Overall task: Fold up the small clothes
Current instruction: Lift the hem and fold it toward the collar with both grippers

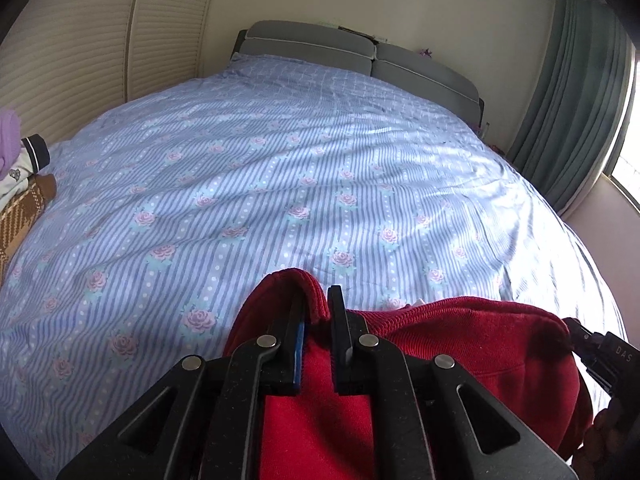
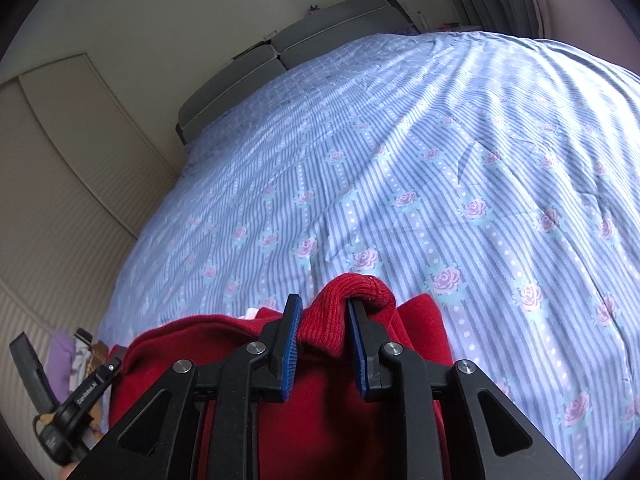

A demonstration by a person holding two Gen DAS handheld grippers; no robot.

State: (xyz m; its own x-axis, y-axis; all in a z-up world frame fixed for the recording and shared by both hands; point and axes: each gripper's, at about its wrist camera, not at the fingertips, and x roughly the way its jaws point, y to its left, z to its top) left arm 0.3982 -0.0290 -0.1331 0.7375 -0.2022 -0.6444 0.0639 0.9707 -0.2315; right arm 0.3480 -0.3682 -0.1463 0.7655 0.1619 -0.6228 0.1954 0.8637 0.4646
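Note:
A red knit garment lies bunched at the near edge of the bed, also seen in the right wrist view. Its ribbed hem is looped over one finger of each gripper. My left gripper has its jaws slightly parted, with the hem draped over the left finger and hanging into the gap. My right gripper stands wider apart, the ribbed hem hooked over its right finger, and the pads are not pressing on it. Each gripper shows at the edge of the other's view: the right gripper and the left gripper.
The bed is covered by a blue striped sheet with pink roses, stretching to a grey headboard. A pile of other clothes sits at the bed's left edge. Louvred wardrobe doors stand on the left, with green curtains and a window on the right.

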